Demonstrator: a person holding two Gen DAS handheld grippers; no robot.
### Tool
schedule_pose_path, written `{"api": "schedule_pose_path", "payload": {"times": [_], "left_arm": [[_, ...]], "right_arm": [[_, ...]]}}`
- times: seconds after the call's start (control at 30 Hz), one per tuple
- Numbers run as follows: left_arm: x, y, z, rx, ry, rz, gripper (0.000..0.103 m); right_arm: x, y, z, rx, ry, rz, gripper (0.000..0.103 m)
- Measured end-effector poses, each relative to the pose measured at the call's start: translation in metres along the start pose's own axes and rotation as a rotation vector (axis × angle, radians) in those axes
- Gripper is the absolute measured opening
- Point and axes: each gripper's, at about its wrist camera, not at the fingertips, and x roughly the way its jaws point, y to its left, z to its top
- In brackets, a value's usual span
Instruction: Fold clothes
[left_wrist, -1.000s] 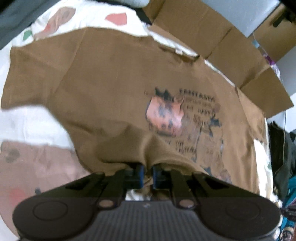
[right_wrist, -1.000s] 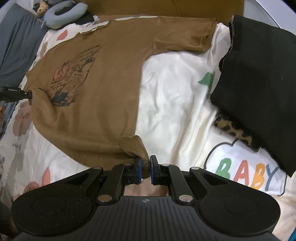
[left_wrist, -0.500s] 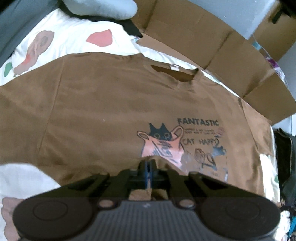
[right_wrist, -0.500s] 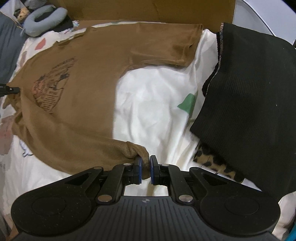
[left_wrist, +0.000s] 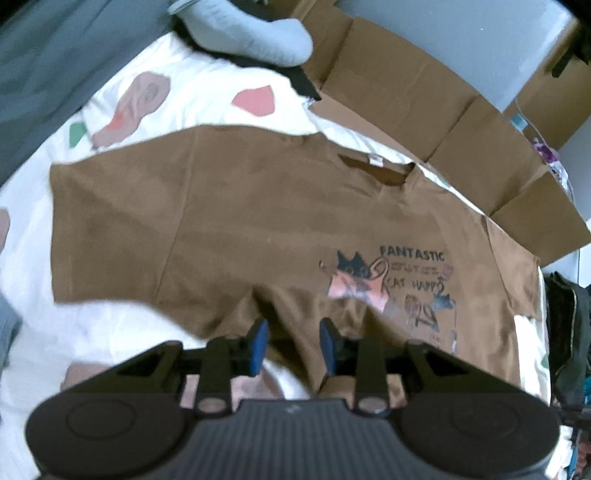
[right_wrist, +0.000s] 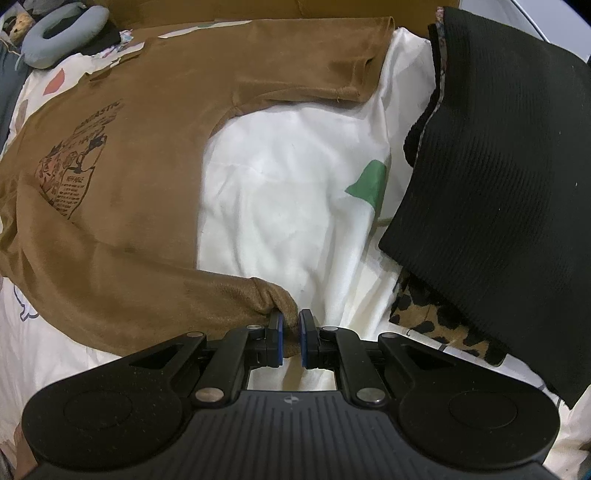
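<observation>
Blue-padded left gripper (left_wrist: 292, 345): spread, jaws just now opening, a loose ridge of the brown short-sleeved cotton T-shirt with the cat print (left_wrist: 258, 221) lying between the pads but not squeezed. Black right gripper (right_wrist: 291, 338): pressed together, pinching a bunched hem corner of the same shirt at 12 o'clock from its pads.

Shirt lying face up on the white printed bed sheet (left_wrist: 55, 332), hem side nearest both grippers. In the left wrist view: collar at 1 o'clock, one sleeve out at 10 o'clock, cat print at 2 o'clock.

Probable step in hand: flattening the shirt before the first fold. To do it well:

- Lift the left gripper straight off the ridge, without snagging cloth on a pad.
- Keep the right pinch firm and draw the hem corner gently away from the collar until the curved lower edge runs straight, then lay it down before letting go.
- Stop well short of the black ribbed knitted garment (right_wrist: 498, 184) at 2 o'clock in the right wrist view and the leopard-print cloth (right_wrist: 436, 321) under it.
- Pull softly, lest the collar slide off toward the flattened brown cardboard (left_wrist: 424, 110).
- Smooth the leftover pucker at the hem afterwards.
</observation>
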Motion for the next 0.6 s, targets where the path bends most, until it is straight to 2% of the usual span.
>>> {"api": "schedule_pose_path", "payload": {"times": [0.13, 0.43, 0.5, 0.53, 0.57, 0.6], "left_arm": [[0.009, -0.002, -0.019, -0.004, 0.042, -0.018, 0.037], [0.046, -0.014, -0.063, 0.015, 0.128, -0.052, 0.038], [0.054, -0.019, -0.068, 0.028, 0.14, -0.076, 0.047], [0.056, -0.02, -0.069, 0.034, 0.134, -0.075, 0.048], [0.058, -0.022, -0.071, 0.04, 0.128, -0.074, 0.045], [0.059, -0.023, -0.072, 0.044, 0.122, -0.074, 0.036]], "right_arm": [[0.002, -0.001, -0.003, 0.018, -0.001, 0.004, 0.007], [0.002, -0.003, -0.011, 0.049, -0.002, 0.014, 0.007], [0.002, -0.003, -0.012, 0.056, -0.001, 0.015, 0.007], [0.001, -0.003, -0.012, 0.059, 0.0, 0.015, 0.007], [0.001, -0.003, -0.013, 0.061, 0.001, 0.016, 0.008], [0.0, -0.002, -0.014, 0.057, 0.003, 0.017, 0.008]]}}
